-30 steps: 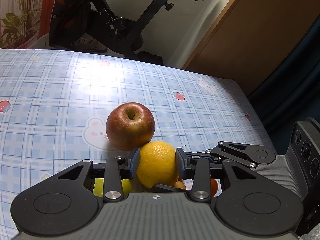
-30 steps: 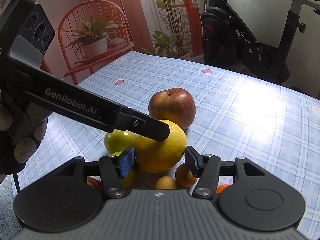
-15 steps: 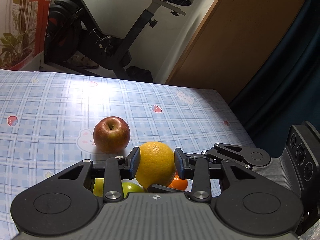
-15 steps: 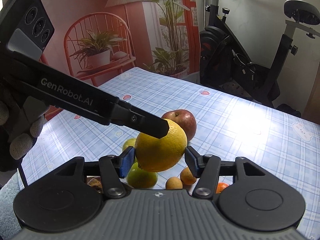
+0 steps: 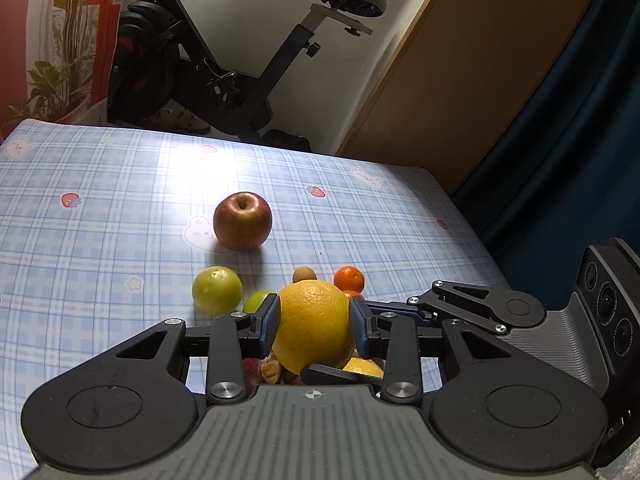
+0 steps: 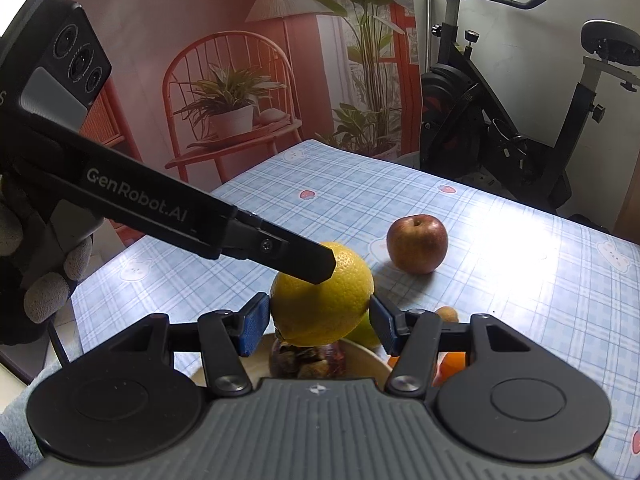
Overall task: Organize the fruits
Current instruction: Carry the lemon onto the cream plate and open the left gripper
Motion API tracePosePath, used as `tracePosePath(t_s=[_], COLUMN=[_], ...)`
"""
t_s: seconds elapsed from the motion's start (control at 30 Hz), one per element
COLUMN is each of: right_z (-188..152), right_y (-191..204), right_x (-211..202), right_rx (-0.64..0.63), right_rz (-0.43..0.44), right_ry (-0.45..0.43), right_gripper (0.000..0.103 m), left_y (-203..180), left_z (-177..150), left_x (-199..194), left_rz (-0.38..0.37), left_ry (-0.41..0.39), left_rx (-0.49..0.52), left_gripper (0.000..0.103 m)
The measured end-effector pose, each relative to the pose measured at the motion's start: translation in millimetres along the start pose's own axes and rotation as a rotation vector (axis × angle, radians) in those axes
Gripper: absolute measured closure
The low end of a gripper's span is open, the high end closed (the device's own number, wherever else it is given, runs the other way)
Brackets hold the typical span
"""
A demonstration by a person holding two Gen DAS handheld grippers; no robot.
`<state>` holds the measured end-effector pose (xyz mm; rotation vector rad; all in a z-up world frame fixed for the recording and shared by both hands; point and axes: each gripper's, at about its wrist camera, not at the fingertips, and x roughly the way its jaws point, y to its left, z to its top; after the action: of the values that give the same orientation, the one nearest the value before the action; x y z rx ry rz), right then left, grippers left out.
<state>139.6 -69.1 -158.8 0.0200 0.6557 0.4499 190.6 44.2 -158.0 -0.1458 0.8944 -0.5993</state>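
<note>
A large orange [image 5: 314, 328] hangs above the table with both grippers on it. My left gripper [image 5: 314, 320] is shut on its sides, blue pads pressed against the peel. My right gripper [image 6: 318, 320] is shut on the same orange [image 6: 324, 300] from another side. In the right wrist view, a left finger [image 6: 296, 256] lies across the orange's top. On the cloth below sit a red apple [image 5: 242, 221], a green fruit [image 5: 217, 289], a small mandarin [image 5: 349, 279] and a brown fruit [image 5: 304, 274].
The table carries a blue checked cloth [image 5: 100, 220]. A cream bowl rim [image 6: 368, 354] and a dark red fruit with nut-like bits [image 6: 308, 360] lie right under the orange. An exercise bike [image 5: 224, 80] stands beyond the far edge, a wooden door [image 5: 480, 80] to the right.
Both grippers have risen and drawn back together with the orange between them. The apple and the small fruits now lie farther below and ahead, and the orange no longer touches the apple.
</note>
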Motion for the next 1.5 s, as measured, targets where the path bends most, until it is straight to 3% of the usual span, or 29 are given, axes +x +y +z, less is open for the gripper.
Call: tracePosePath(t_s=[0.33,0.6,1.5], right_z=[-26.0,-45.0,-52.9], right_y=[35.2,43.1,36.4], right_x=[7.5,31.1,49.1], right_rx=[0.008,0.032,0.056], right_rz=[0.041,0.06,0.027], right_ry=[0.044,0.094,0.082], right_gripper=[0.045,0.046,0.045], left_y=[19.5,38.6,51.1], left_z=[-39.4,-58.0,-55.9], left_x=[-22.8,-12.5,11.4], left_rz=[0.001,0.02,0.062], left_ry=[0.033,0.087,0.08], left_rx=[-0.042,-0.073,-0.09], left_gripper=[0.065,0.065,0.065])
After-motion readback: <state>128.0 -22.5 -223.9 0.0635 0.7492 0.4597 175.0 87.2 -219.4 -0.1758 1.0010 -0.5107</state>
